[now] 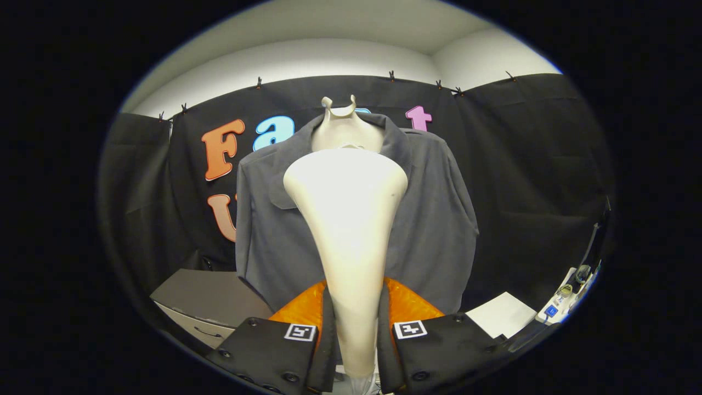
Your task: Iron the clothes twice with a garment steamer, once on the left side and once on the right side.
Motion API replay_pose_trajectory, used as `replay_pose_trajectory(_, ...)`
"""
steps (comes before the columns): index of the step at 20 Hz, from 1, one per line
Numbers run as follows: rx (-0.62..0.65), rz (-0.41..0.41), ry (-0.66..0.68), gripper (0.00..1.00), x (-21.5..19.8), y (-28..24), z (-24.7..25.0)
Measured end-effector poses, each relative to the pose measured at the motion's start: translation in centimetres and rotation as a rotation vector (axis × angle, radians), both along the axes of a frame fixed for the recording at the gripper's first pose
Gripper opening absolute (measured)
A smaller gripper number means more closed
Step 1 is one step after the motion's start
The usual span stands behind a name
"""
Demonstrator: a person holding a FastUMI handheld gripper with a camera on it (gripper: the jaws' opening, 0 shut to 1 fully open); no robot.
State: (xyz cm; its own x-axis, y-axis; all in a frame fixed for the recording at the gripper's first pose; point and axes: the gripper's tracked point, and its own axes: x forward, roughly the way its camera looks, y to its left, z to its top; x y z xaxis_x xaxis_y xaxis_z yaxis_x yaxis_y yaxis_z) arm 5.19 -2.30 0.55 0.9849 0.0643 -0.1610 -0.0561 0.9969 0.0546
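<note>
A cream garment steamer [351,230] stands upright between my fingers, its slim handle pinched by both of them and its wide head flaring upward. My gripper [355,323] is shut on that handle. Beyond the steamer a dark grey jacket [439,219] hangs on a pale mannequin torso [345,129], collar open, facing me. The steamer head covers the middle of the jacket's front; I cannot tell whether it touches the cloth.
A grey box or cabinet [211,299] sits low to the left of the jacket. A white sheet [502,314] lies low to the right, and beyond it stands a white device with a blue button [559,304]. Black cloth walls the booth behind.
</note>
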Motion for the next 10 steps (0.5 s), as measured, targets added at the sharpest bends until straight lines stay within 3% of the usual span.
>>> replay_pose_trajectory(10, 0.040, 0.004, 0.017, 0.38, 0.40, 0.96, -1.21)
